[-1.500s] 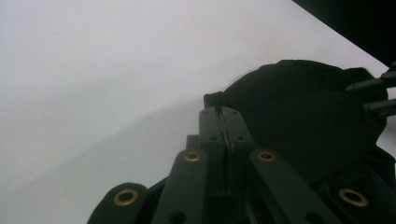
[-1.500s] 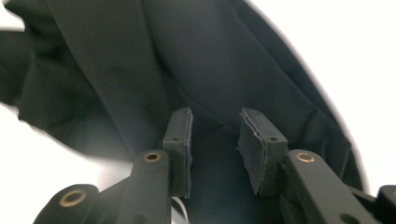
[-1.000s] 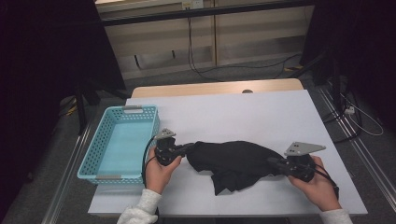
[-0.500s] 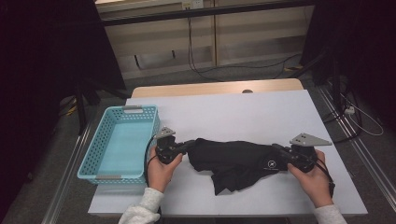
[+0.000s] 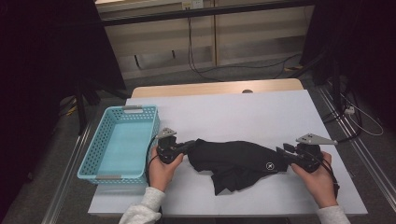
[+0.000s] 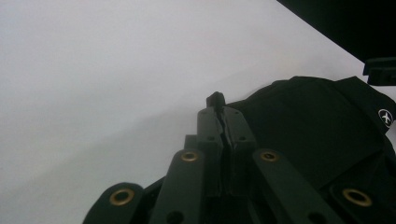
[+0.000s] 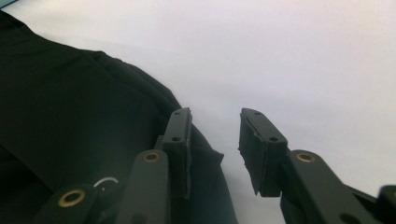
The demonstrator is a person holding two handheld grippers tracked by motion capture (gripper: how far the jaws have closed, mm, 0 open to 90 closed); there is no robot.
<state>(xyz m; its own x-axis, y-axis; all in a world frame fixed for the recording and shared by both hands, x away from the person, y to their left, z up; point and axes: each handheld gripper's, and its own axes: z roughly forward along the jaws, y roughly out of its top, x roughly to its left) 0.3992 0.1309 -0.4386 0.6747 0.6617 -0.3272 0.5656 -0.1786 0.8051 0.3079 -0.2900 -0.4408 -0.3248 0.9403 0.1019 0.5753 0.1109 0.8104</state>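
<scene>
- A black garment [image 5: 238, 161] lay stretched left-to-right on the white table [image 5: 243, 112], near the front edge; a small white round logo showed near its right end; a loose flap hung toward the person at the bottom.
- Left gripper [image 5: 184, 148], held in the person's left hand [image 5: 161, 170], was clenched on the garment's left end; in the left gripper view its jaws stood pressed together w/ a nub of black cloth pinched at the tips [image 6: 215, 100].
- Right gripper [image 5: 284, 153], in the right hand [image 5: 320, 179], sat at the garment's right end; its jaws had just been opening; the right gripper view showed a clear gap between the pads, nothing clamped, cloth edge lying beside and under the left-hand pad [image 7: 180, 140]; so released.
- Light blue basket [image 5: 100, 175] stood on the table's left side, just left of the left gripper; no cloth in it.
- Progress, as a judgement: garment seemed pulled out flat-ish but not yet folded; not yet in the basket; approx. early-to-mid stage; folding and stowing prob. left, if the basket is the goal.
</scene>
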